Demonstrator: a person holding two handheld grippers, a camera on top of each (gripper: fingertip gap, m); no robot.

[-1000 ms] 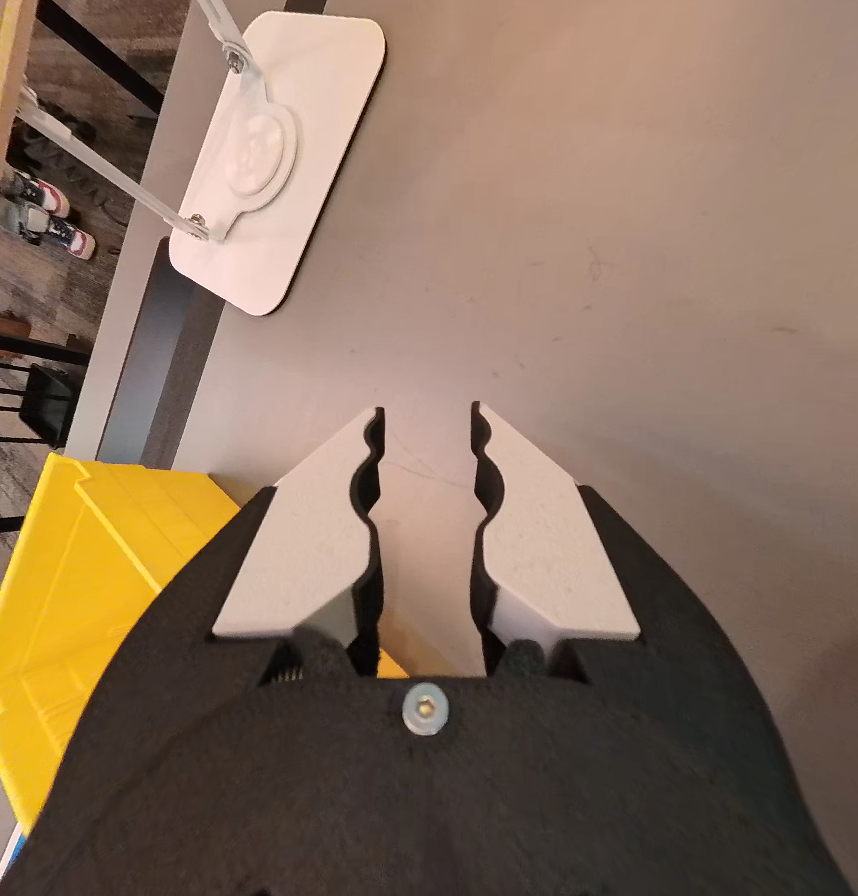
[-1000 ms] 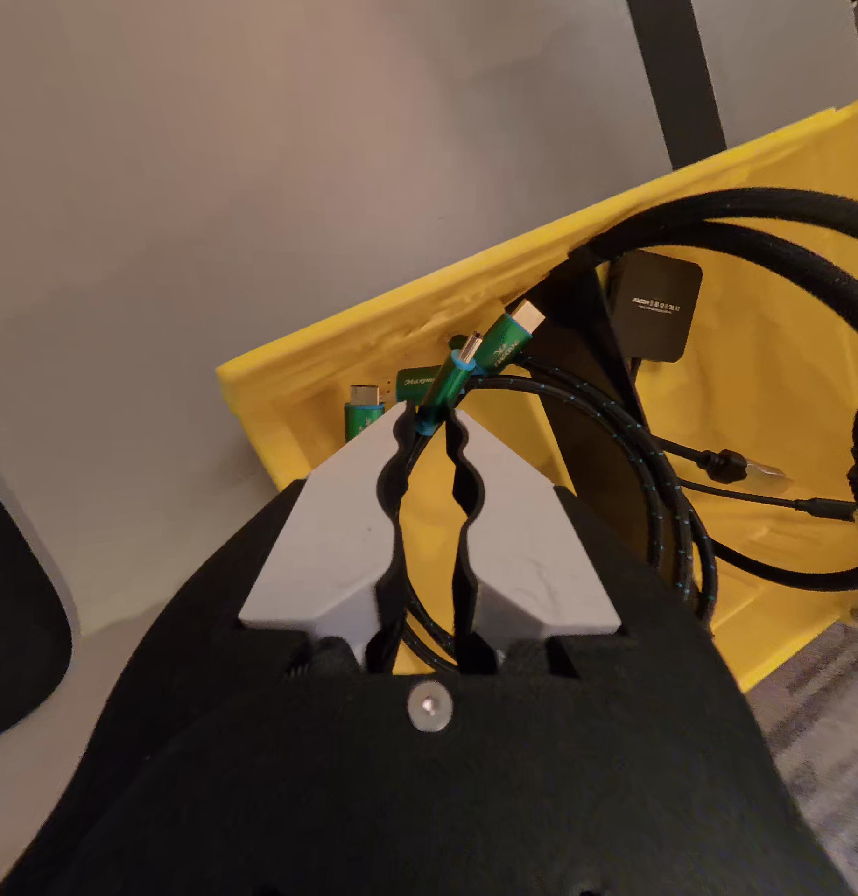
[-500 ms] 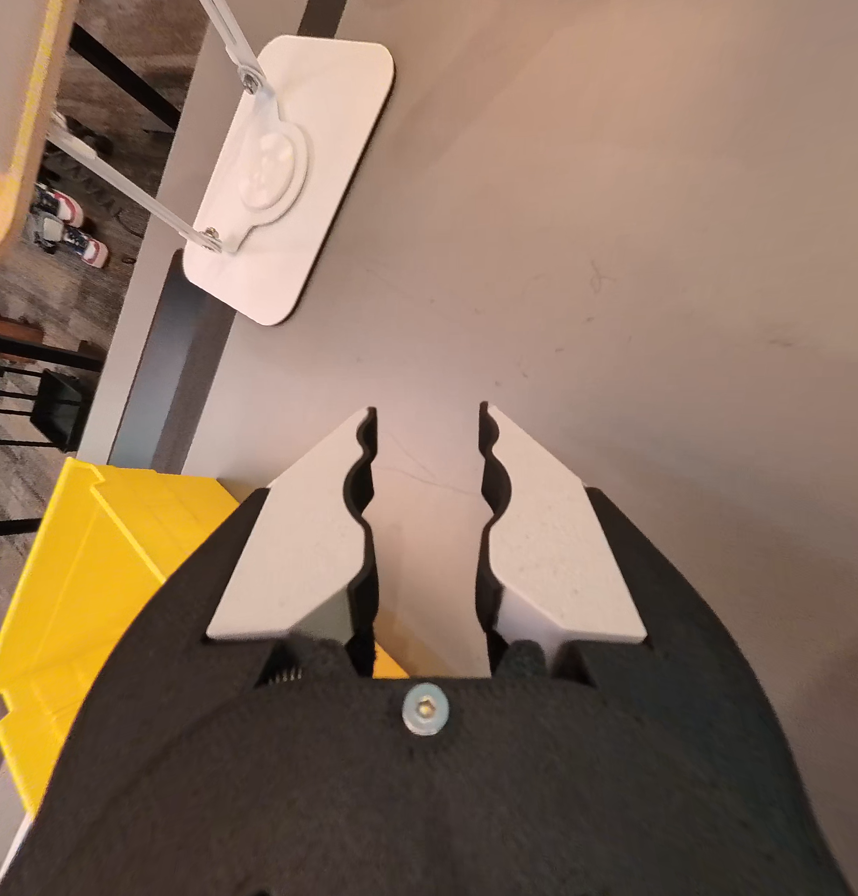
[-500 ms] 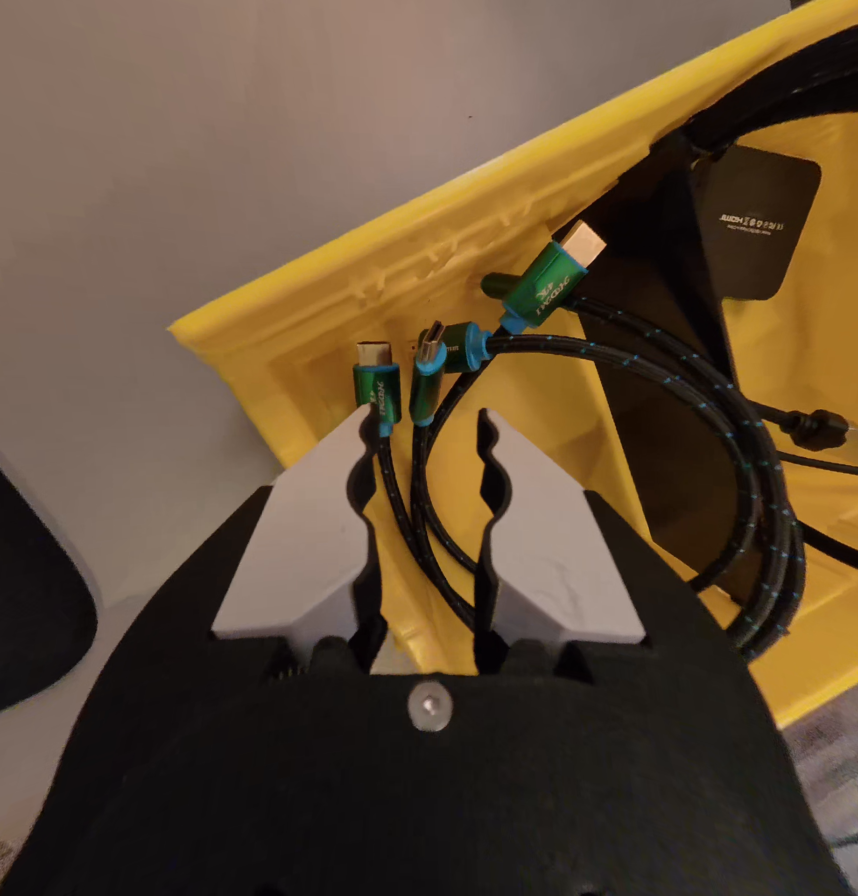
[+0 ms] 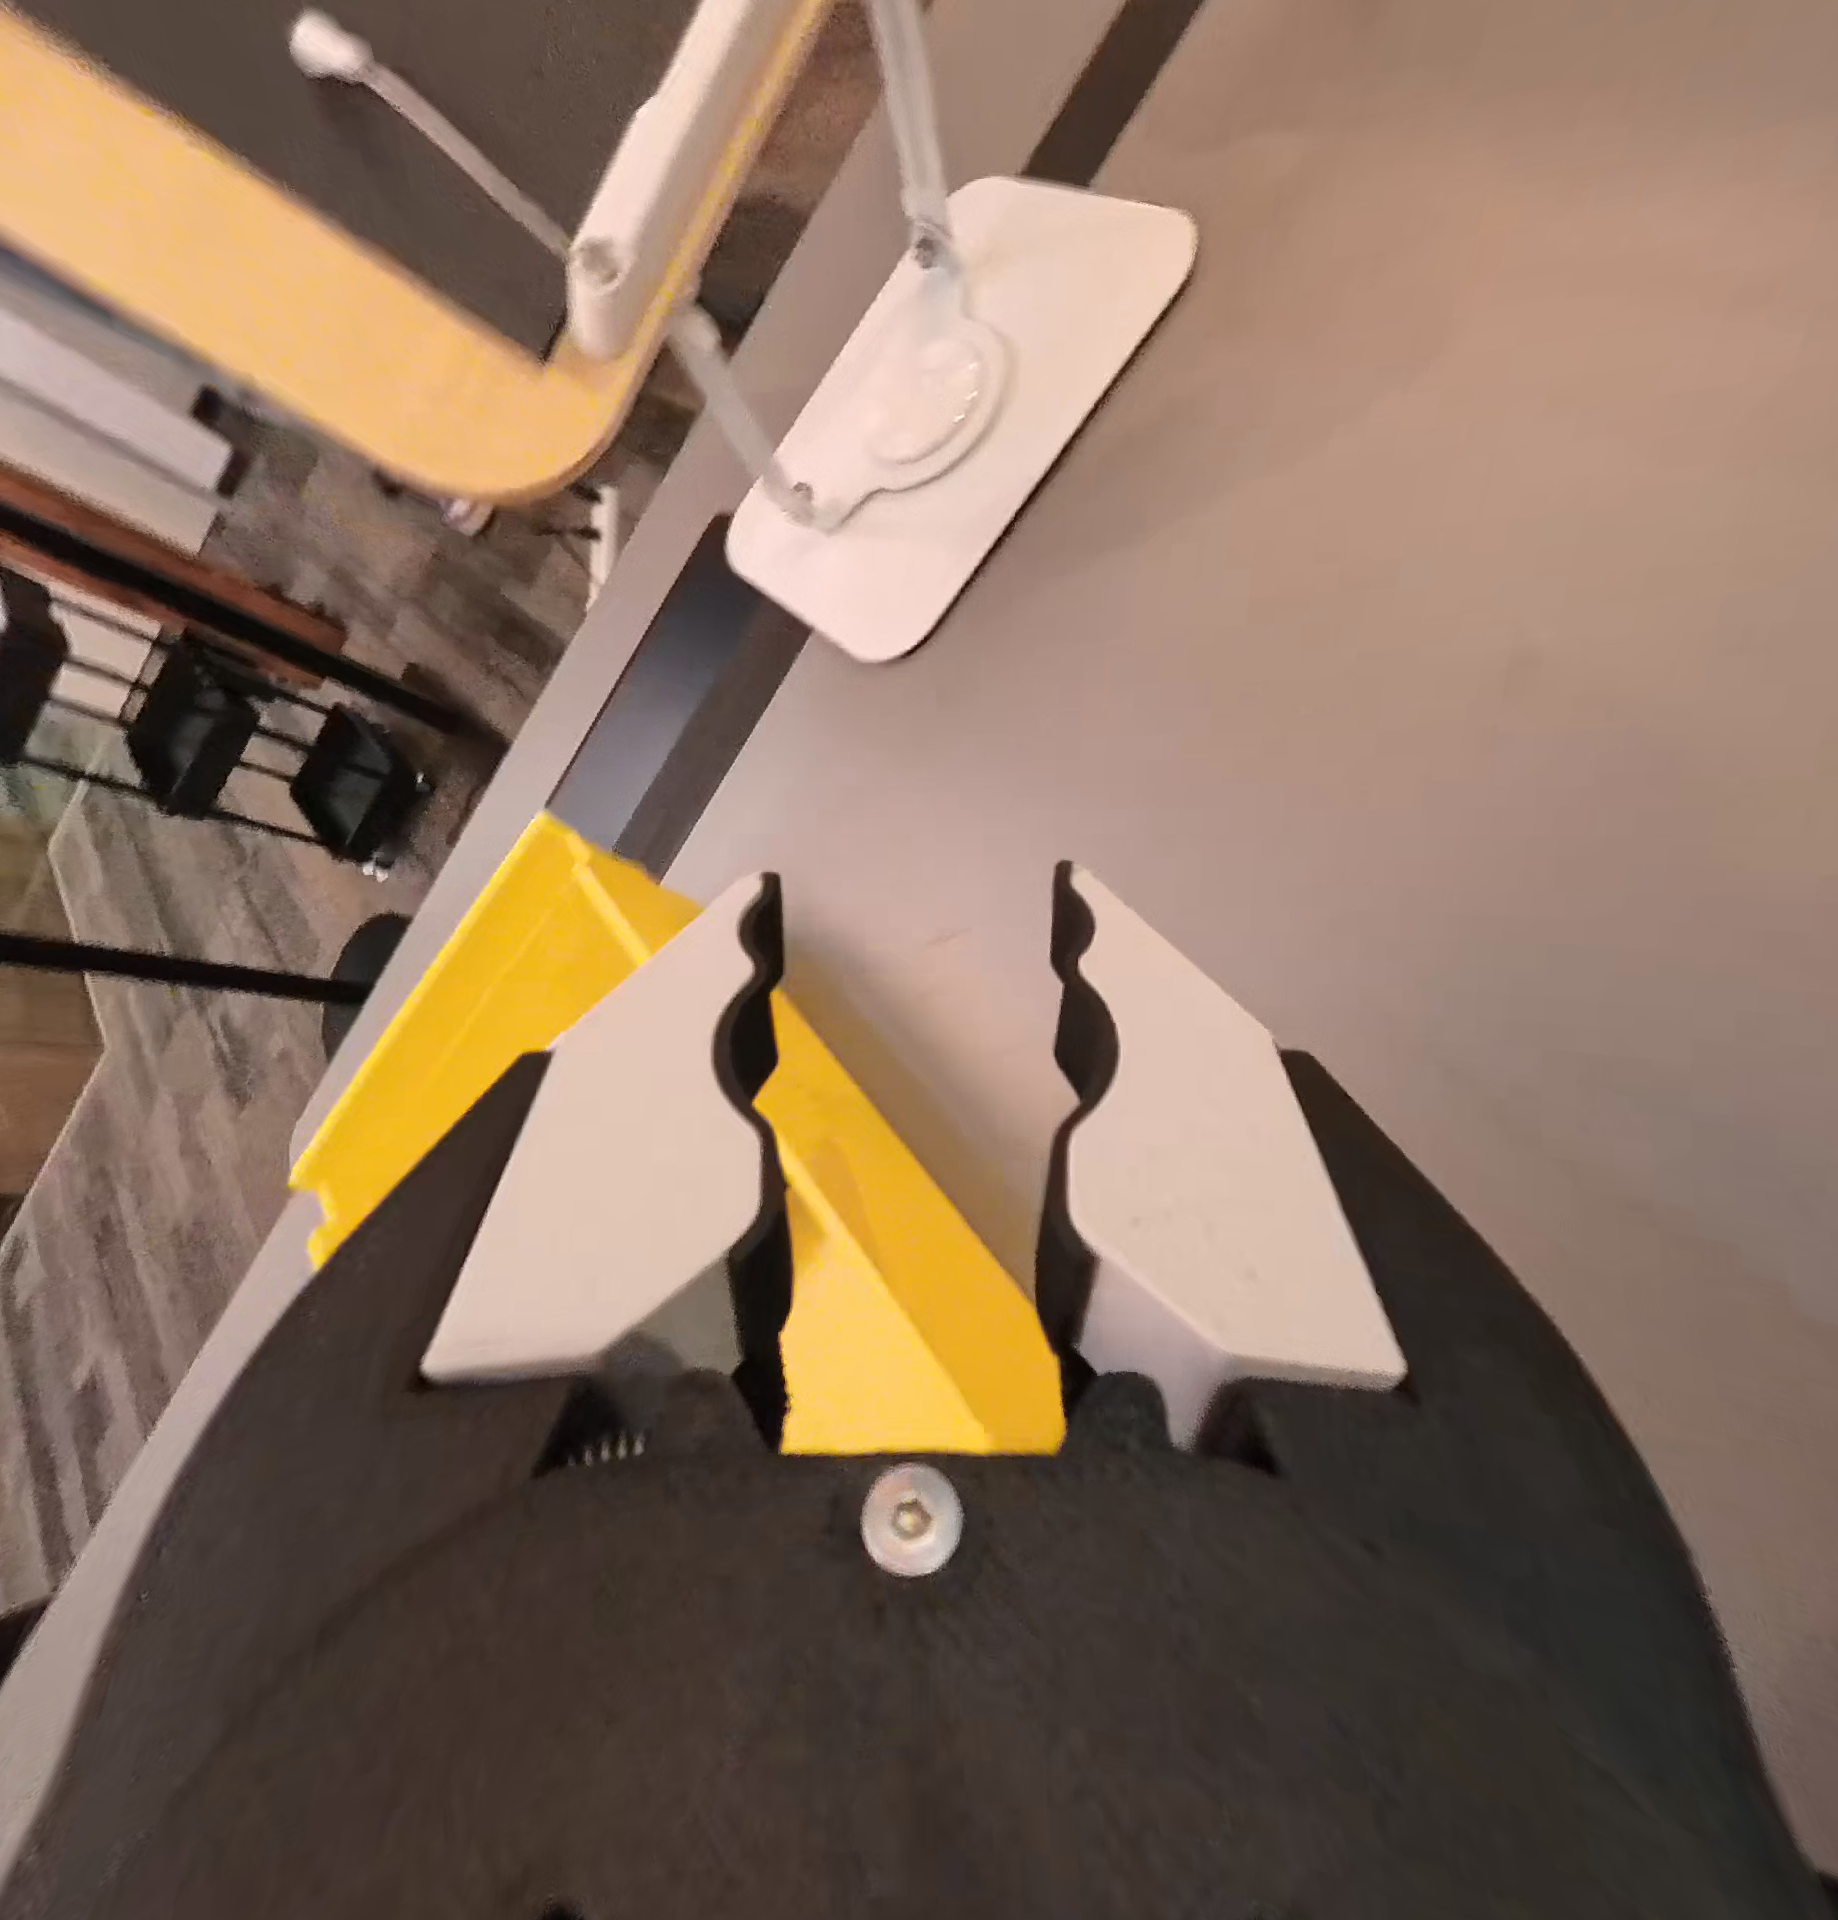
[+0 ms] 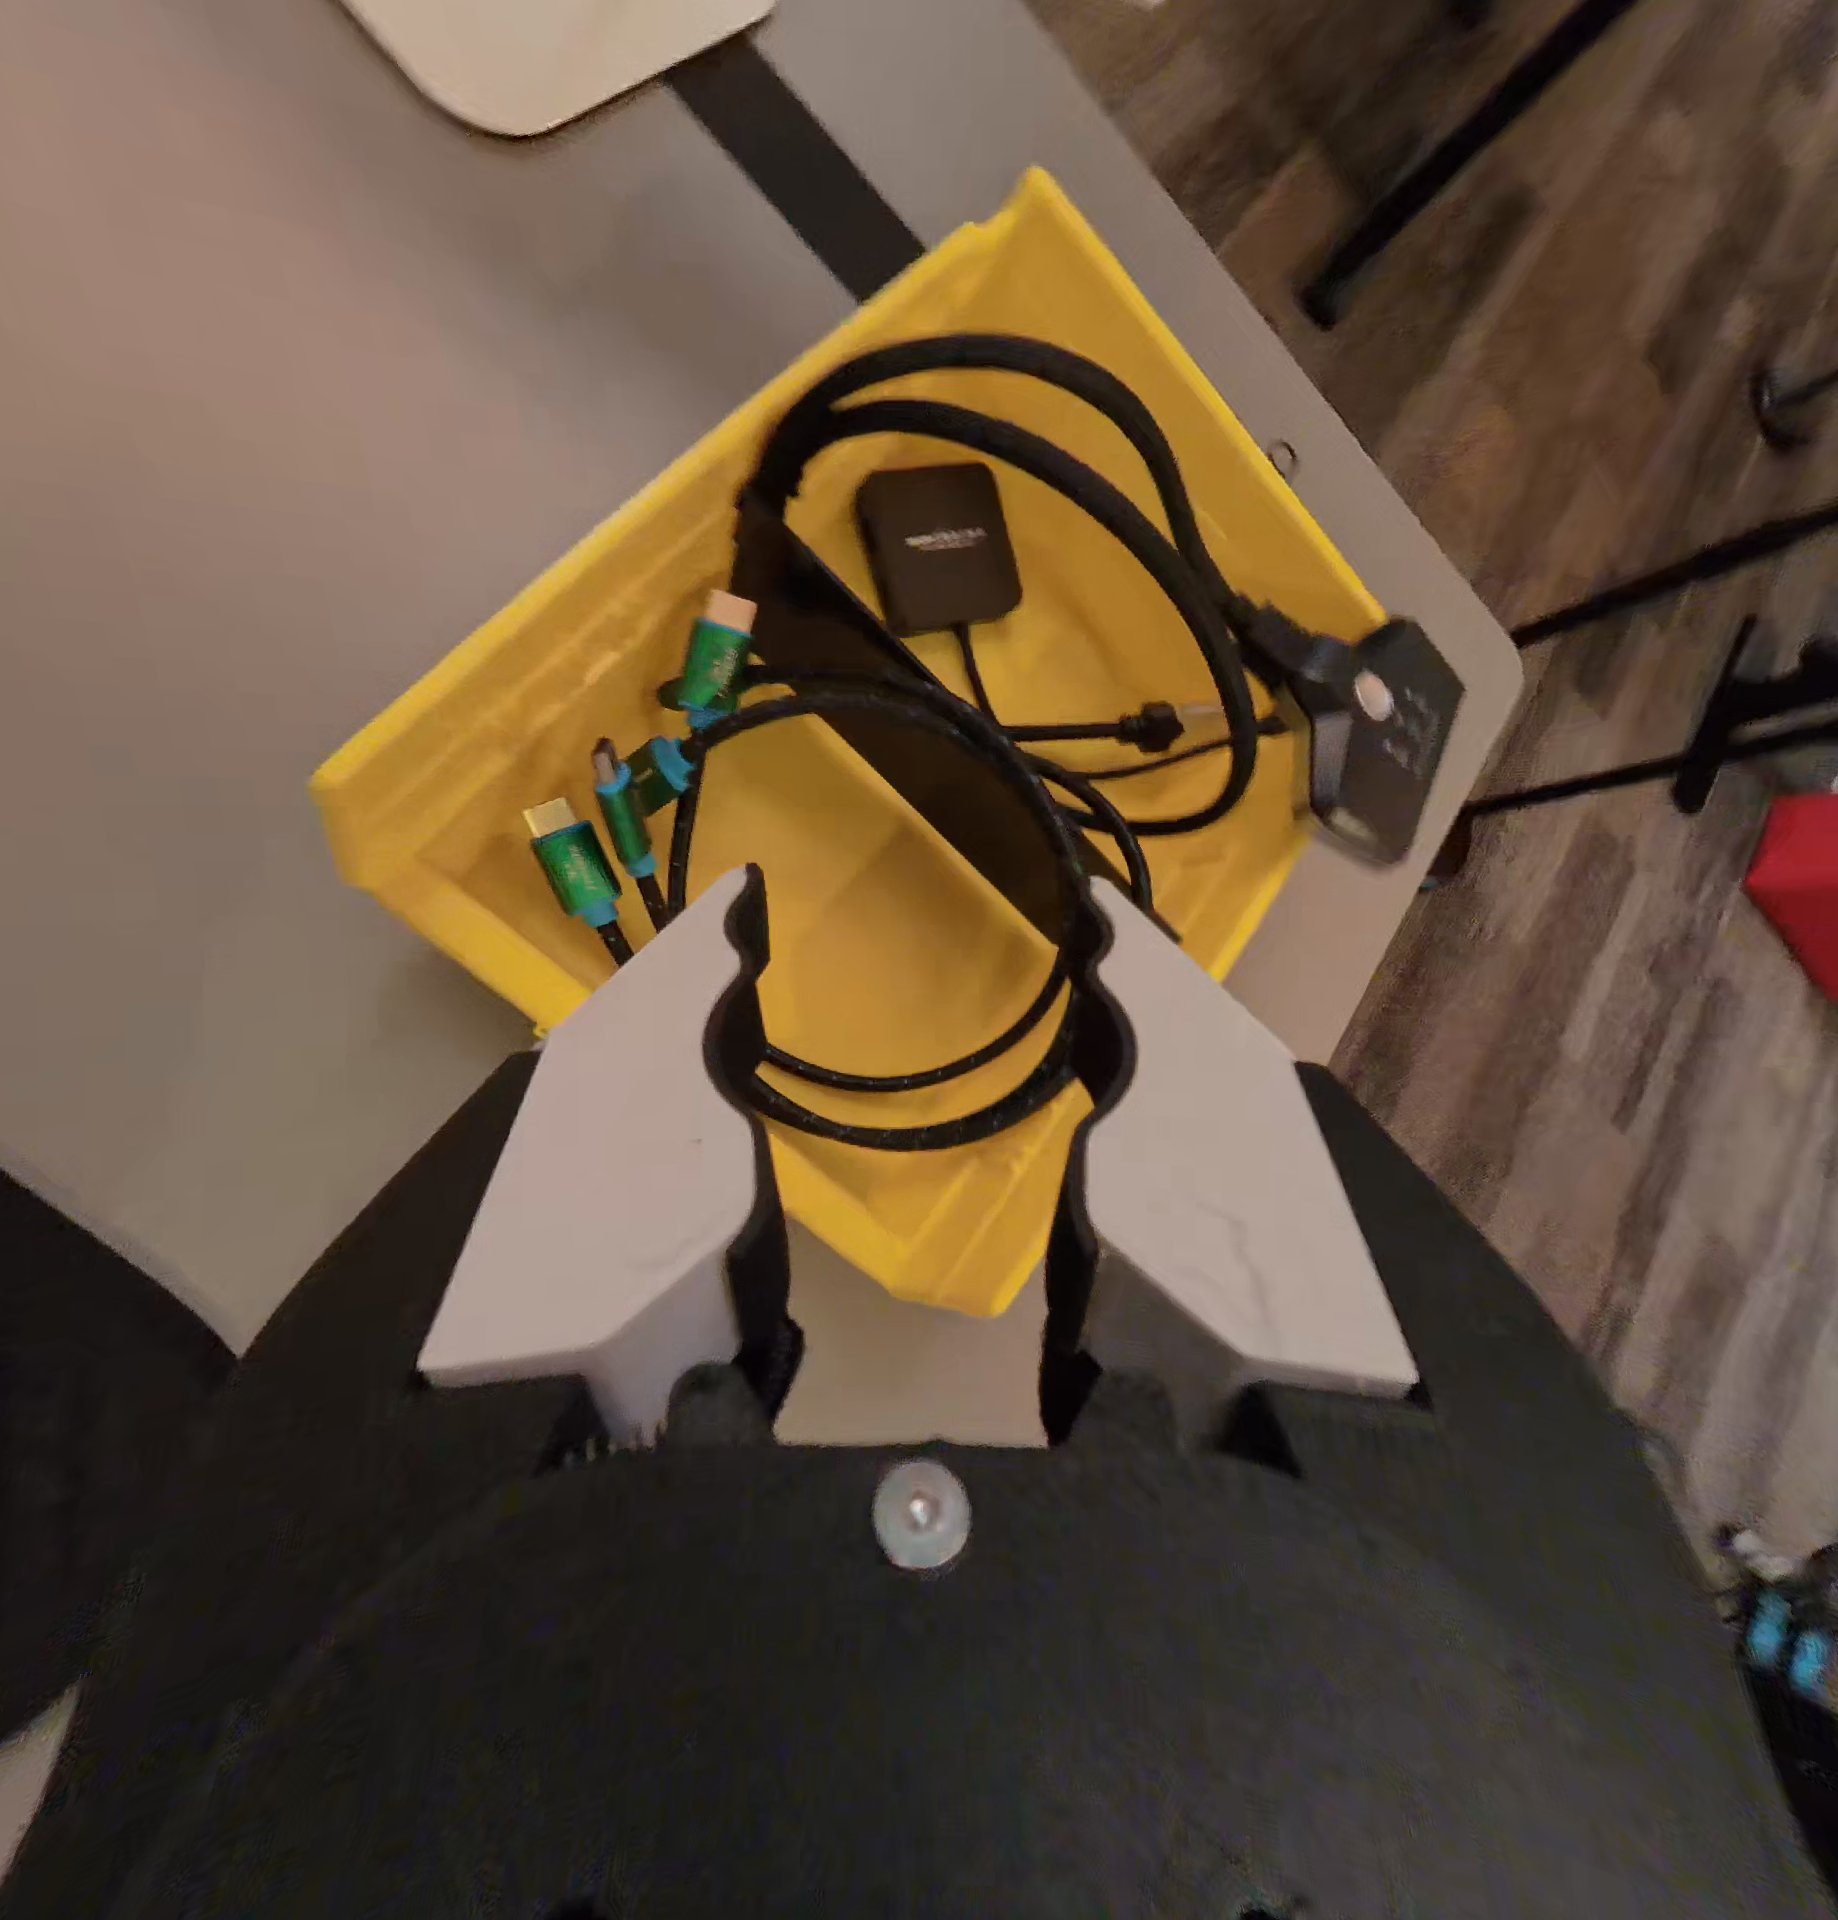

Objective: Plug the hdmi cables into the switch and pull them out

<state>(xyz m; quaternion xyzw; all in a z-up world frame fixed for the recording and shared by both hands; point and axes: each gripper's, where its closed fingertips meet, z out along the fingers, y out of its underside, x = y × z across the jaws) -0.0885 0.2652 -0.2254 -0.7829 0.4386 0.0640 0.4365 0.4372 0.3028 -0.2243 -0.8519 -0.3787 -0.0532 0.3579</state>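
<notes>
A yellow bin (image 6: 1133, 291) sits at the table's edge. In it lie braided black HDMI cables (image 6: 894, 1081) with green plugs (image 6: 574, 871), (image 6: 624, 816), (image 6: 723, 655), a small black box (image 6: 941, 545) and a black switch (image 6: 1388, 727) leaning at the bin's right end. My right gripper (image 6: 920, 894) is open and empty above the bin's near half, raised clear of the cables. My left gripper (image 5: 915, 899) is open and empty over the grey table, with the bin's yellow wall (image 5: 479, 1008) below its left finger.
A white lamp base (image 5: 956, 416) with thin arms stands on the grey table (image 5: 1414, 727) beyond the left gripper; it also shows in the right wrist view (image 6: 551, 52). The table edge and wood floor (image 6: 1621, 1039) lie right of the bin. A red object (image 6: 1819, 883) sits on the floor. Spacing between my two grippers at the tips: around 55 cm. The black switch (image 6: 1388, 727) sits 15 cm or so from the ends of my right fingers.
My right gripper opened wider, let the cable go and pulled back up from the bin, so the whole bin shows. My left gripper opened wider and swung left toward the bin.
</notes>
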